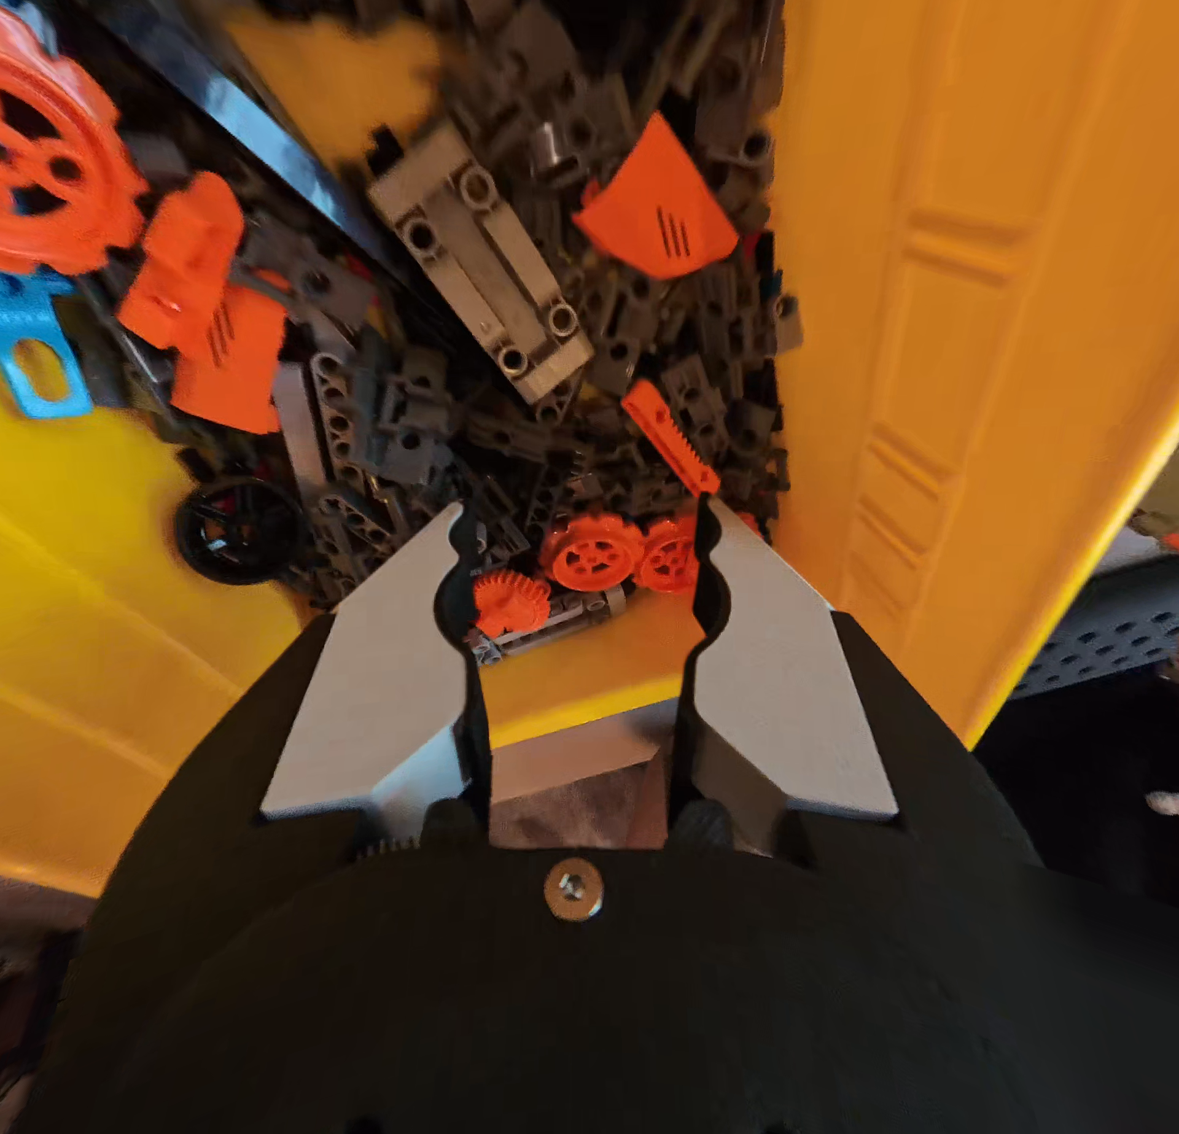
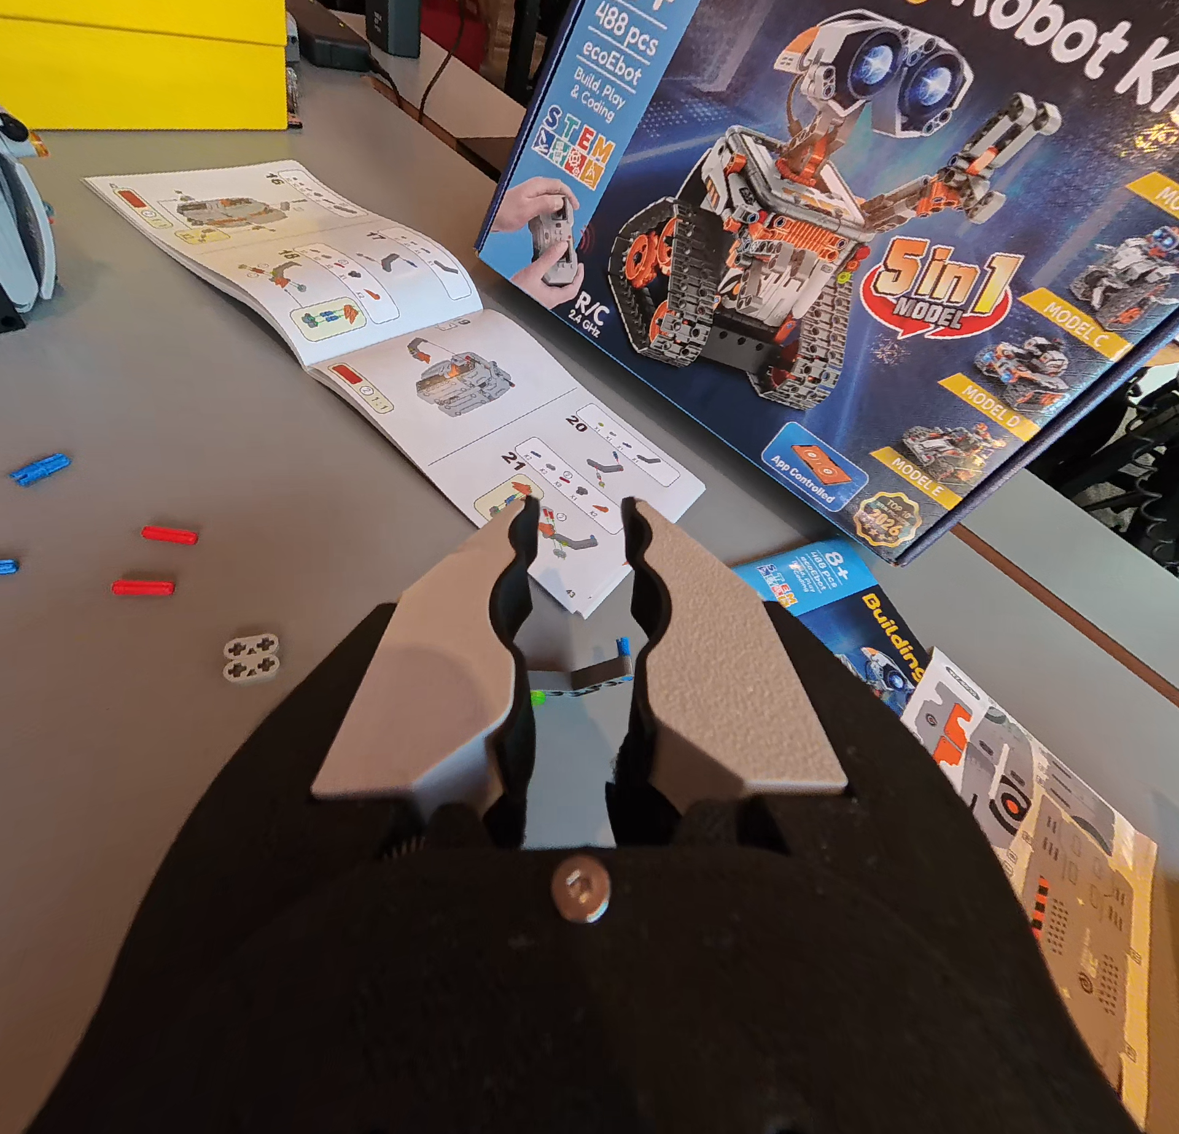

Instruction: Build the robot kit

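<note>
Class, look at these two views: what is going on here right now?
A person holds two grippers. The left gripper is open and empty, poised over a yellow bin of grey and orange building pieces, nearest two orange wheels. The right gripper is open over a grey table, above the open instruction booklet, with a small grey piece lying between its fingers. The kit's box stands behind.

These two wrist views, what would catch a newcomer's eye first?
In the left wrist view, the yellow bin heaped with dark building pieces, bright orange wheels lying just ahead of the open left claw. In the right wrist view, the big blue toy box standing on the grey table, an open instruction booklet before it, beyond the open right claw.
</note>
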Demonstrator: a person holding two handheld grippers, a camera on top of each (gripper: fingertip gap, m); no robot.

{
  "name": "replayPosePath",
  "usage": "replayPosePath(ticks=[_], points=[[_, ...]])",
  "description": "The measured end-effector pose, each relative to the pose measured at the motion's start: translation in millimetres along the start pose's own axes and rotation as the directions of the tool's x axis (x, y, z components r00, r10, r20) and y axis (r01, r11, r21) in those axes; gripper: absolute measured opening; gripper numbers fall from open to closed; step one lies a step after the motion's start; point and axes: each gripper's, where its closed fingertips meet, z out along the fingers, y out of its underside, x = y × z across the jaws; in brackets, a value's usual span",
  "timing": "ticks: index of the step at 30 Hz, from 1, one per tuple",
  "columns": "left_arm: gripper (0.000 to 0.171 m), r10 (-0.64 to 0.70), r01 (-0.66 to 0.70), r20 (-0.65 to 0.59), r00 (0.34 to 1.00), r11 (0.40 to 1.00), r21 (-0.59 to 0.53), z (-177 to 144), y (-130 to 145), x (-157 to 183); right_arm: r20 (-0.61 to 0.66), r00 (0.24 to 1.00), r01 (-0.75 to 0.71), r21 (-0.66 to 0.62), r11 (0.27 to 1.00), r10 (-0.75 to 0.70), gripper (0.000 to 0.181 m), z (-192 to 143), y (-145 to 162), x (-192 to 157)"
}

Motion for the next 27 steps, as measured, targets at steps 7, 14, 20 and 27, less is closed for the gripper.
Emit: replayPosePath(ticks=[7,14,20,27], points=[[0.084,-0.013,0.027,0.091,0.996,0.987,-0.155,20,10,0,0.010,1.000,0.021,-0.009,1.000,-0.021,0.026,0,1,-4],[0.084,0.074,-0.050,0.106,0.992,0.977,-0.208,24,15,2,0.021,0.999,0.042,-0.018,0.999,-0.041,0.026,1,1,-7],[0.058,0.011,-0.002,0.040,0.999,0.976,-0.217,23,25,-5,0.031,0.998,0.058,-0.024,0.998,-0.058,0.026,2,2,-10],[0.011,-0.028,0.033,0.043,0.999,0.991,-0.133,14,21,-33,0.041,0.996,0.079,-0.030,0.996,-0.078,0.026,2,2,-14]])
